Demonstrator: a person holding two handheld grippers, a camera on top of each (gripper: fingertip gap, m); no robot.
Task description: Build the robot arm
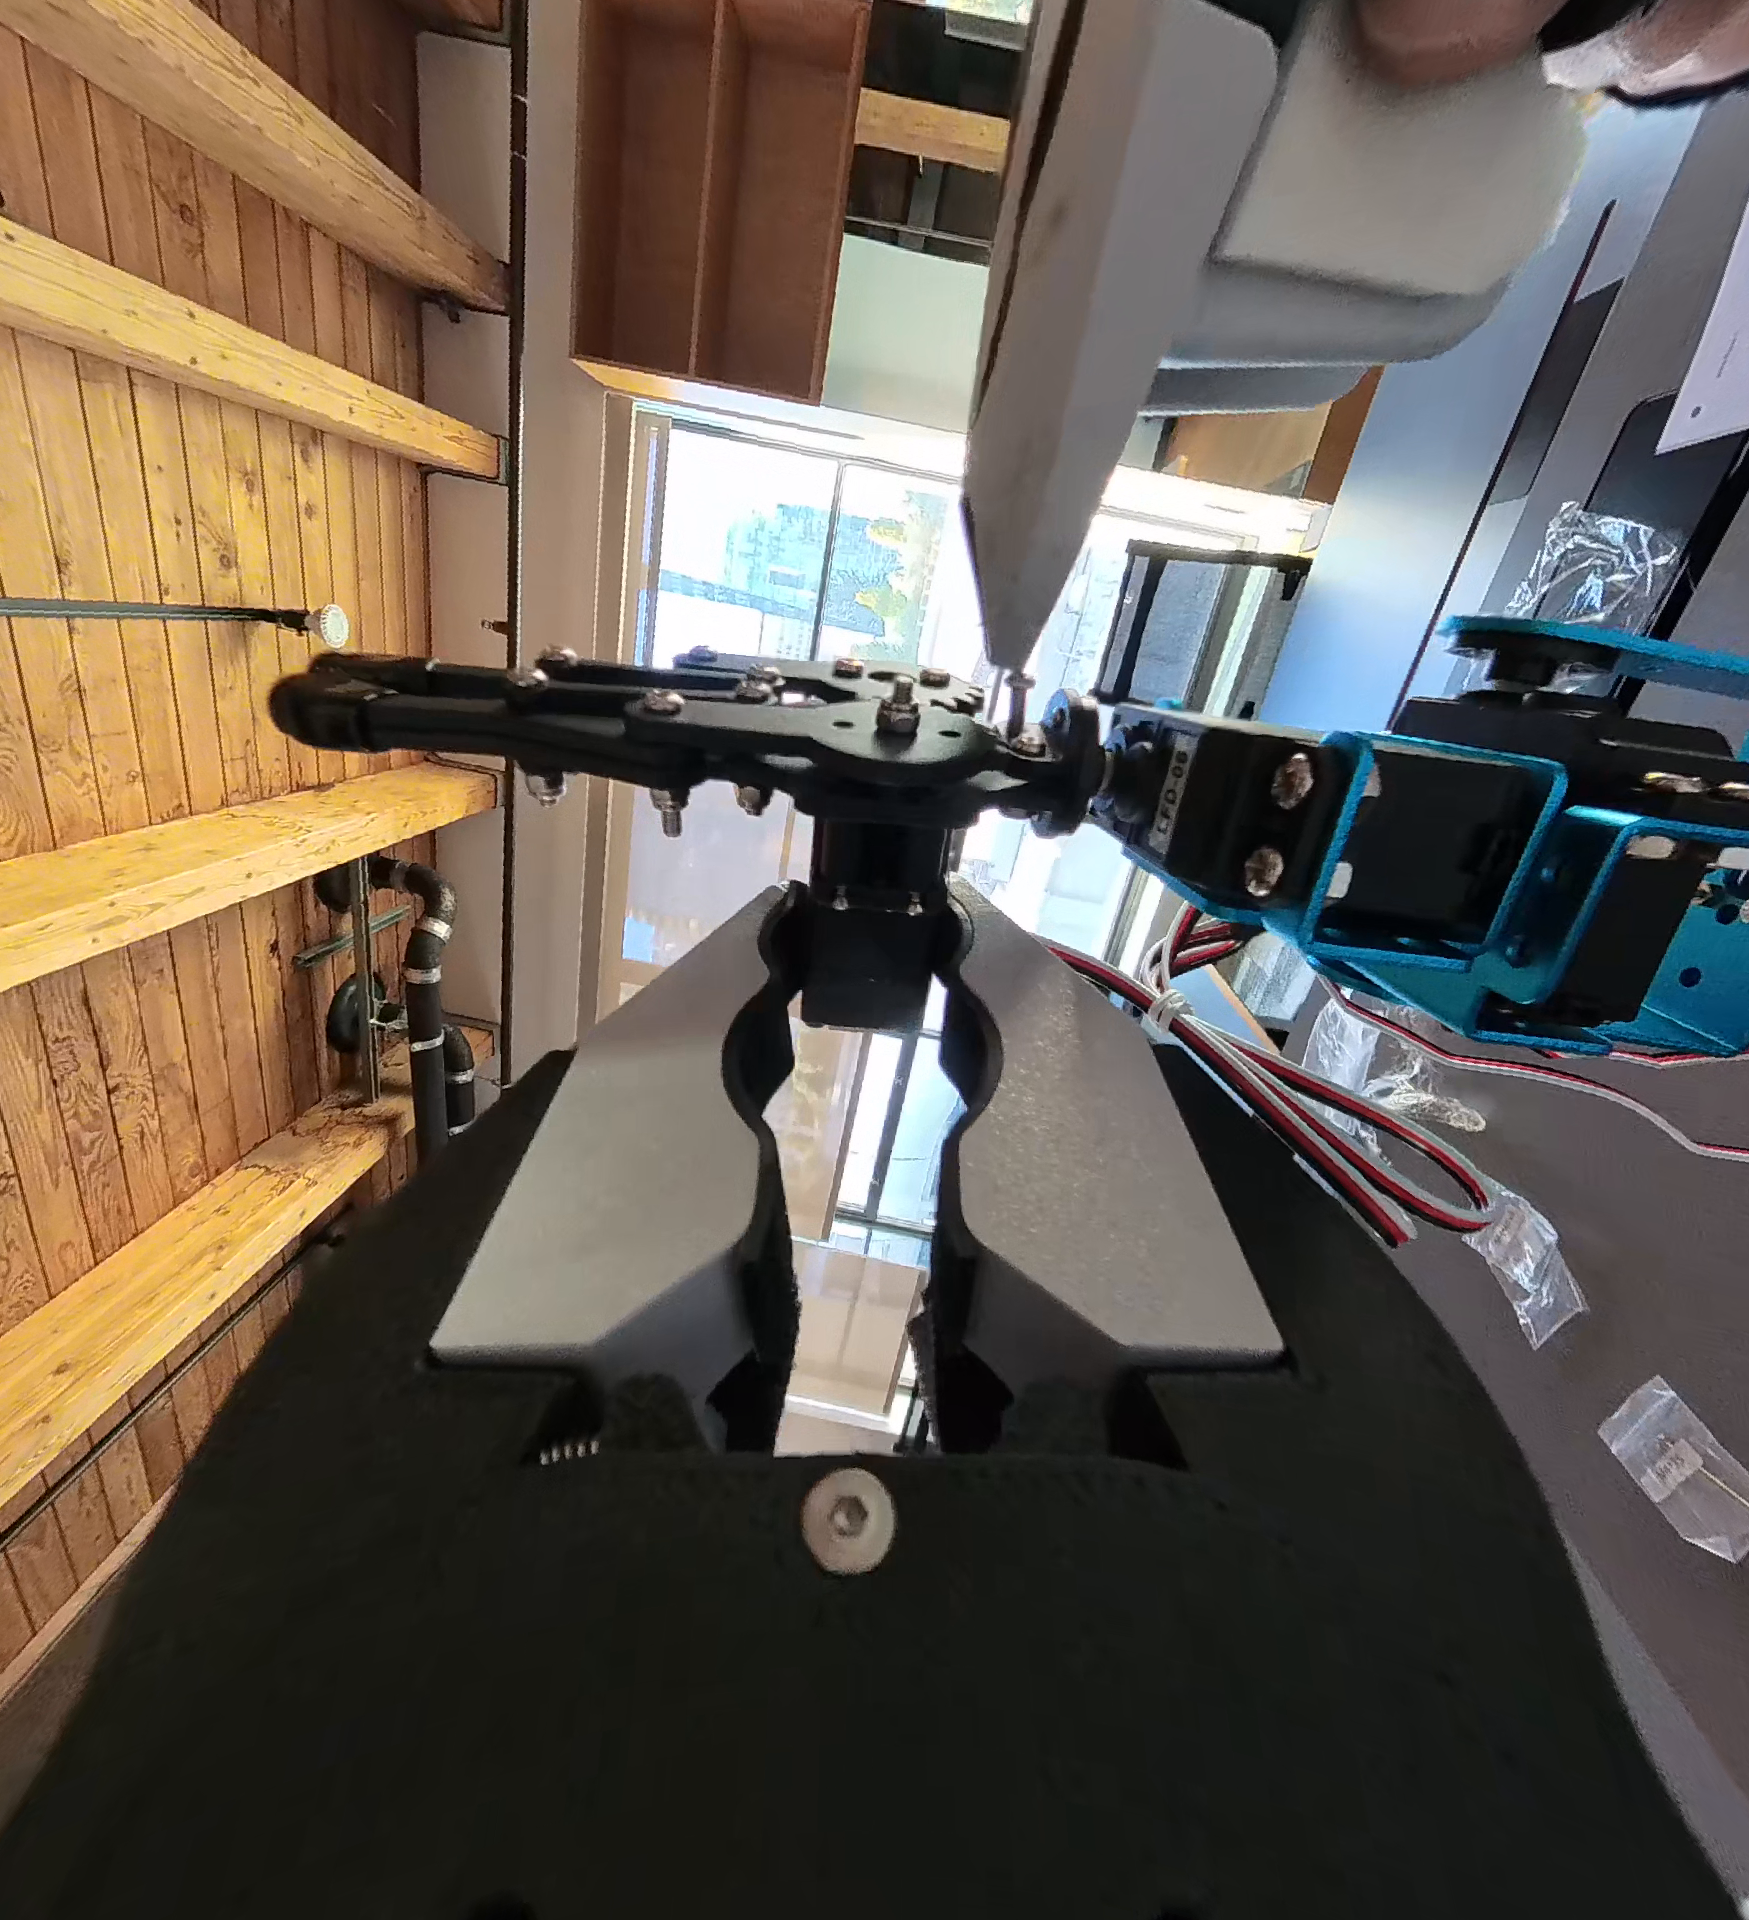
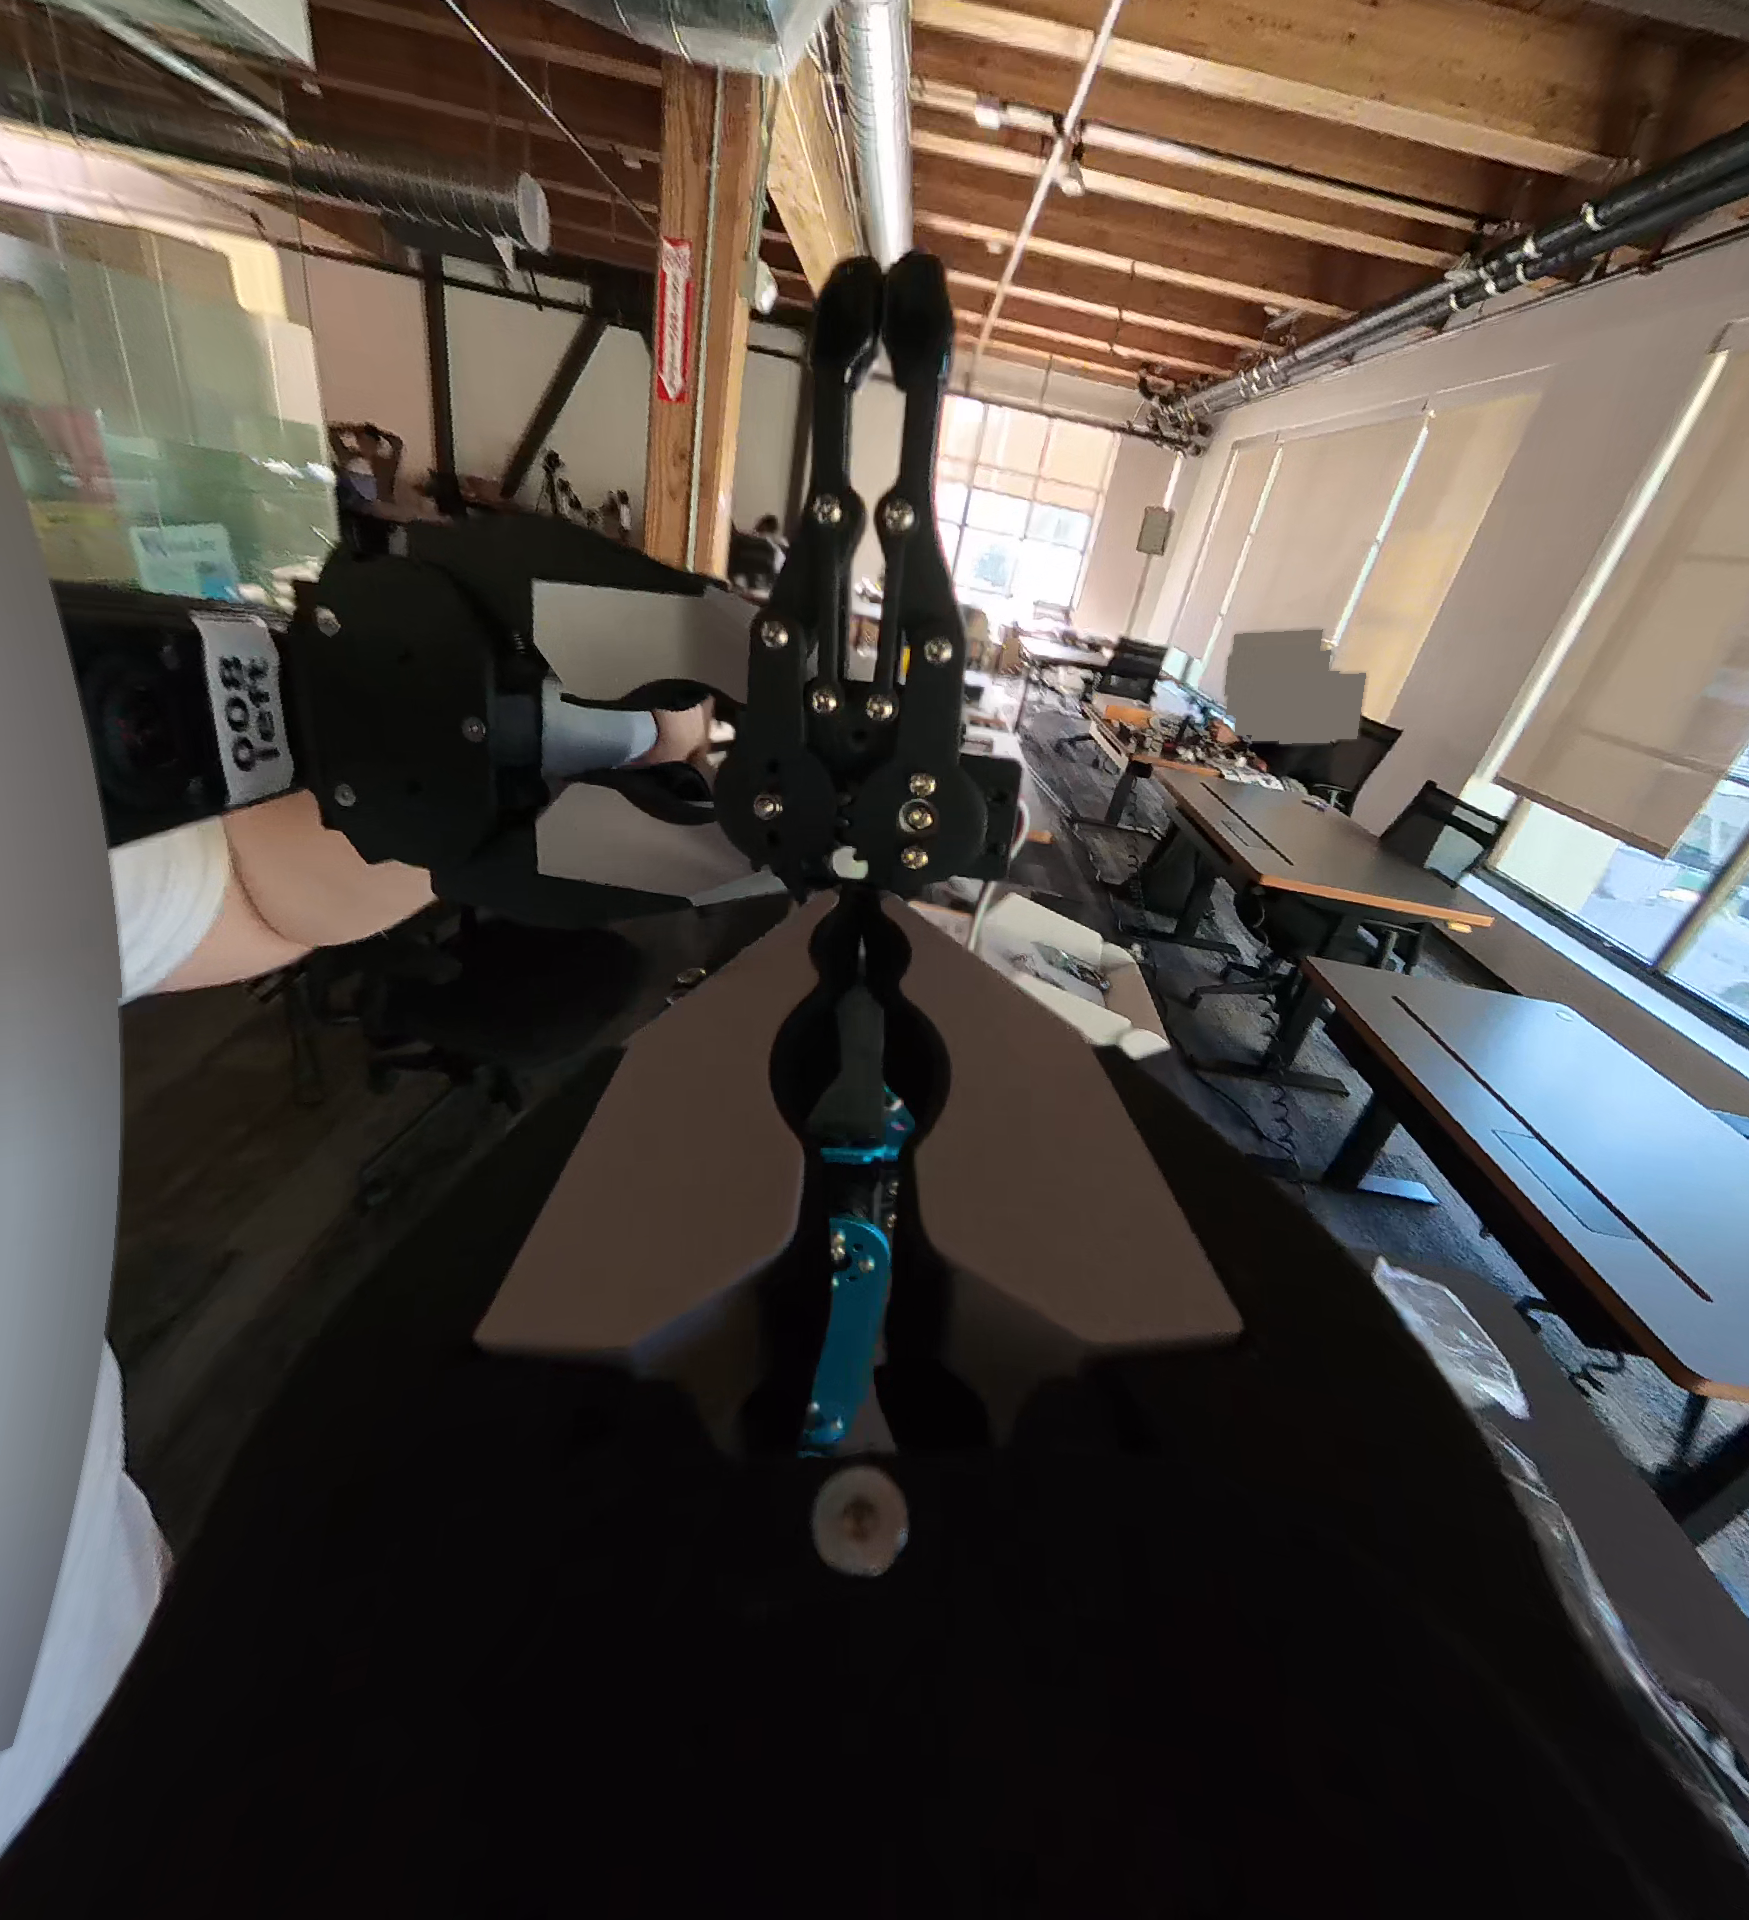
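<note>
Your left gripper (image 1: 862, 971): jaws clenched on black servo block under small black metal claw (image 1: 641, 717). Your right gripper (image 2: 857, 935): jaws clenched on thin black screwdriver shaft (image 2: 854, 1049) at claw base. Claw sits on blue metal robot arm (image 1: 1535, 883), above grey table (image 1: 1628, 1299); 2 claw tips together.

One small robot arm (image 1: 1535, 831) with one black claw (image 1: 641, 717) is present. Two grippers hold it. Three clear plastic bags (image 1: 1696, 1496) lie right of the left gripper (image 1: 859, 940).
</note>
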